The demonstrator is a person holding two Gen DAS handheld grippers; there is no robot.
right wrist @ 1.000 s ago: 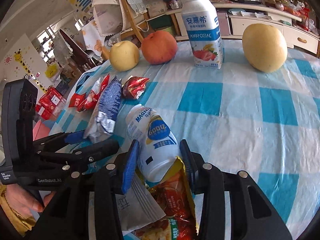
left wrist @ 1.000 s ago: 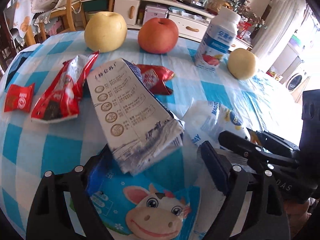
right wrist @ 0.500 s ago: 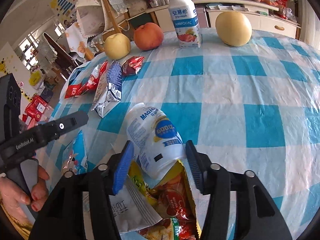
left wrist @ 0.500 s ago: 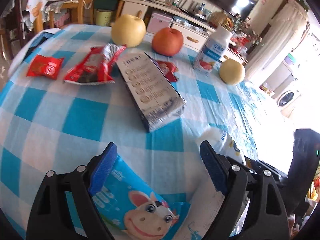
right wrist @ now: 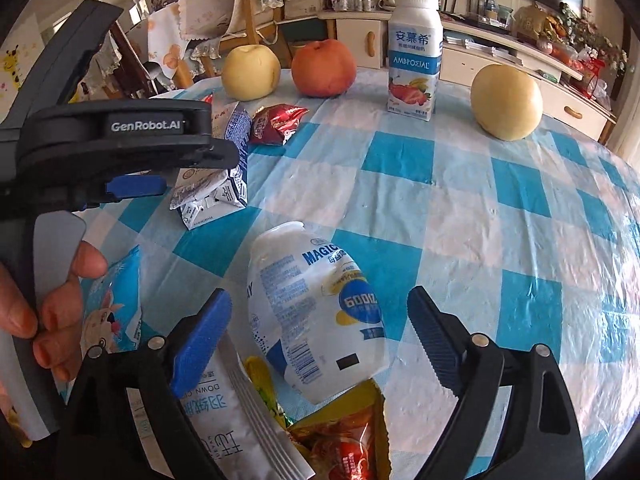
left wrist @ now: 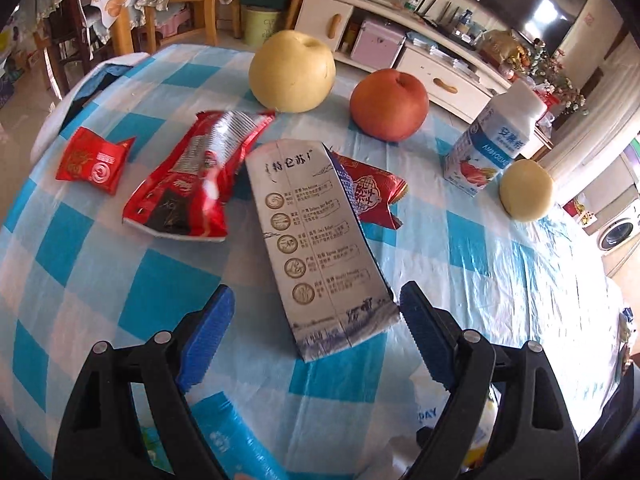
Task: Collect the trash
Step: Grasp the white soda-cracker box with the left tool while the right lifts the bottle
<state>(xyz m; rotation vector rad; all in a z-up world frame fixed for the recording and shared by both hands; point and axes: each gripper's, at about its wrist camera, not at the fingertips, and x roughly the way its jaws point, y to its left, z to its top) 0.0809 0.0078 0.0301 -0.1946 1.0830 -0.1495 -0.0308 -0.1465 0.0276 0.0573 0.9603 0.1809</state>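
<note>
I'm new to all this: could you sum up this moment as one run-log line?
task: collect trash | left gripper: open, facing flattened carton | right gripper: open around lying white bottle | fruit: untouched

Ahead of your tongs you have three red wrappers [left wrist: 188,184], one flattened milk carton [left wrist: 320,240], two yellow pears [left wrist: 292,76], one red apple [left wrist: 388,106] and one upright yogurt bottle [right wrist: 414,56]; between your right tongs lies one crushed white bottle [right wrist: 316,312].

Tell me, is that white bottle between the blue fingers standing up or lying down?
Lying down. The white bottle rests on its side on the checked tablecloth, label facing up.
</note>
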